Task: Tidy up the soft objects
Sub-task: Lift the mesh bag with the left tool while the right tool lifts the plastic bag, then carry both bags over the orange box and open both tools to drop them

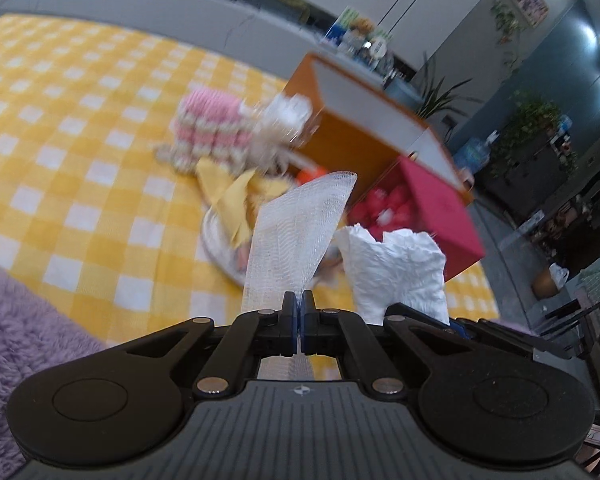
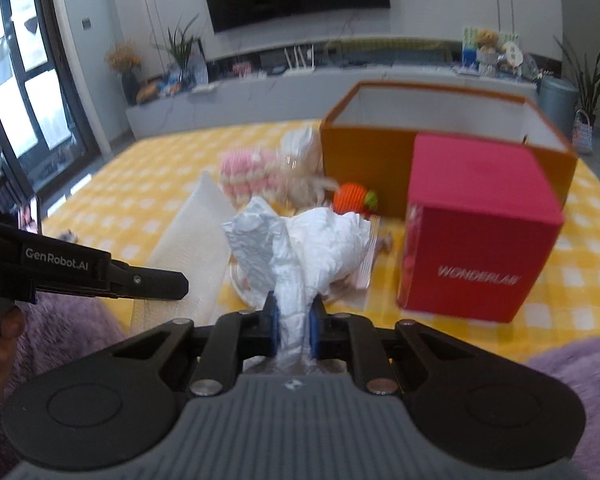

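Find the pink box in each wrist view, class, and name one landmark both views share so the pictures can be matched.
Left wrist view: the pink box lies right of centre, open side facing the camera, against the orange box.
Right wrist view: the pink box stands at right, closed side lettered WONDERLAB, in front of the orange box.
Shared landmark: the orange box on the yellow checked cloth.
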`<act>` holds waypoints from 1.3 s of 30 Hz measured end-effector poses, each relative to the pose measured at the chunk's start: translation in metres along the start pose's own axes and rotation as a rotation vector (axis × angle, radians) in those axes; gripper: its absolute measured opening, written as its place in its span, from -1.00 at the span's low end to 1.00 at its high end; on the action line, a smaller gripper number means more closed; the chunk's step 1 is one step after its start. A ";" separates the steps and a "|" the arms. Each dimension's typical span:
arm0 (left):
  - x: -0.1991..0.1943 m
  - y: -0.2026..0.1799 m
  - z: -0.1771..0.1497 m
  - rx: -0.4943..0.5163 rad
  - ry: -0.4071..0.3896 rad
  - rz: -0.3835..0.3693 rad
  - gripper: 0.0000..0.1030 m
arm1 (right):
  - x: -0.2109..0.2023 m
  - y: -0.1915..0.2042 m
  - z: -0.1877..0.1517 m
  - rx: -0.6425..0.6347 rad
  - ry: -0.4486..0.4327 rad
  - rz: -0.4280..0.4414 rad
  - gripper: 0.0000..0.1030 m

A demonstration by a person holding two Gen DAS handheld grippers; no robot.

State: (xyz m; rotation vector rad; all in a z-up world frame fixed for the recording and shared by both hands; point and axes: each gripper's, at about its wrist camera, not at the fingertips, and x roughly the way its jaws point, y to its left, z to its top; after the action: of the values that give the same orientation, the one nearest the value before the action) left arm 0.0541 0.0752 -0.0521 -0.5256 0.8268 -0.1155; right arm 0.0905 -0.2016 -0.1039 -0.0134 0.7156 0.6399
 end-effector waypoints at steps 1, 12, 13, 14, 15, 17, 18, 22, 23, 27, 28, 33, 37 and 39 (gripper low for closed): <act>-0.004 -0.004 0.002 0.006 -0.014 -0.006 -0.98 | -0.005 -0.001 0.003 0.005 -0.015 -0.001 -0.76; -0.015 -0.047 0.042 0.089 -0.107 -0.069 -0.98 | -0.047 -0.025 0.049 0.030 -0.157 -0.015 -0.76; -0.016 -0.051 0.048 0.095 -0.116 -0.074 -0.98 | -0.049 -0.027 0.055 0.024 -0.170 -0.021 -0.76; -0.016 -0.054 0.054 0.101 -0.125 -0.079 -0.98 | -0.051 -0.029 0.061 0.015 -0.182 -0.029 -0.76; -0.016 -0.057 0.060 0.107 -0.136 -0.084 -0.98 | -0.052 -0.031 0.066 0.007 -0.192 -0.036 -0.76; -0.015 -0.062 0.073 0.114 -0.156 -0.092 -0.98 | -0.053 -0.036 0.079 0.000 -0.209 -0.040 -0.76; -0.015 -0.064 0.079 0.117 -0.164 -0.098 -0.98 | -0.053 -0.038 0.085 -0.003 -0.217 -0.043 -0.76; -0.008 -0.075 0.107 0.127 -0.194 -0.125 -0.98 | -0.048 -0.049 0.111 -0.020 -0.236 -0.061 -0.75; -0.005 -0.078 0.114 0.132 -0.200 -0.133 -0.98 | -0.047 -0.052 0.118 -0.024 -0.239 -0.065 -0.75; 0.011 -0.090 0.136 0.152 -0.211 -0.162 -0.98 | -0.036 -0.065 0.143 -0.040 -0.246 -0.081 -0.75; 0.017 -0.092 0.141 0.153 -0.212 -0.170 -0.98 | -0.032 -0.067 0.147 -0.045 -0.246 -0.088 -0.75; 0.051 -0.101 0.168 0.143 -0.190 -0.212 -0.98 | -0.009 -0.083 0.170 -0.026 -0.223 -0.095 -0.75; 0.081 -0.105 0.182 0.140 -0.165 -0.226 -0.98 | 0.018 -0.101 0.182 -0.013 -0.188 -0.123 -0.75; 0.099 -0.105 0.189 0.138 -0.141 -0.222 -0.98 | 0.035 -0.110 0.186 -0.003 -0.154 -0.140 -0.75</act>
State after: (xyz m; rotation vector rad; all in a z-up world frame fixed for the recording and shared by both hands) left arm 0.2693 0.0303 0.0377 -0.4876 0.6161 -0.3333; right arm 0.2837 -0.2302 -0.0054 -0.0164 0.5602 0.5020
